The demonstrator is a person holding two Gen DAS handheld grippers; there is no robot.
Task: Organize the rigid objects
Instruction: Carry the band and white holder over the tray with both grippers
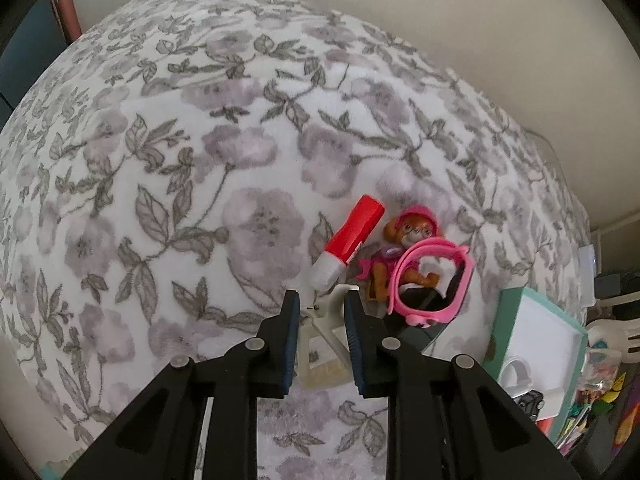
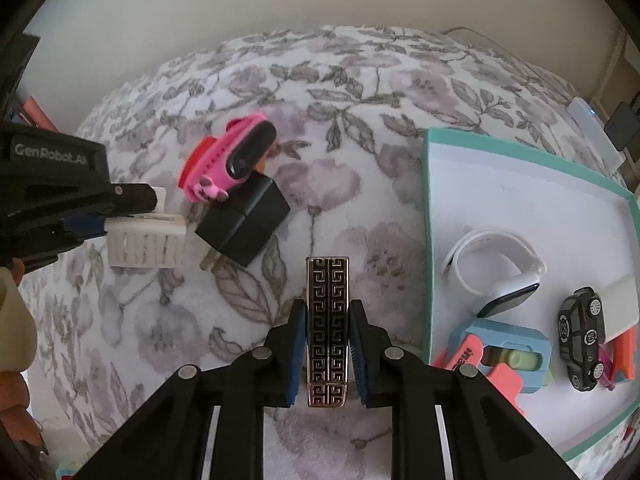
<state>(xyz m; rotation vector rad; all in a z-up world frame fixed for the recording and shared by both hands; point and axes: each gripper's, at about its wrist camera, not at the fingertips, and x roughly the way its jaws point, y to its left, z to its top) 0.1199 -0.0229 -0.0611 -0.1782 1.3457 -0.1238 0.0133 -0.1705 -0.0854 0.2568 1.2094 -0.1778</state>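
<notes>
The left gripper (image 1: 322, 312) is clamped on a white ribbed plastic clip (image 2: 148, 242), held just above the floral fleece blanket (image 1: 180, 184). The right gripper (image 2: 327, 328) is clenched on a flat metal bar with a black key pattern (image 2: 327, 328). To its right lies the teal-rimmed white box (image 2: 430, 216), its near edge cut off. Wide bare blanket opens left and beyond. A black plug adapter (image 2: 244, 226) is partly hidden under the pink wristband watch (image 2: 236, 160); the toy dog figure (image 1: 412, 232) sits half behind it, beside a red tube (image 1: 352, 236).
</notes>
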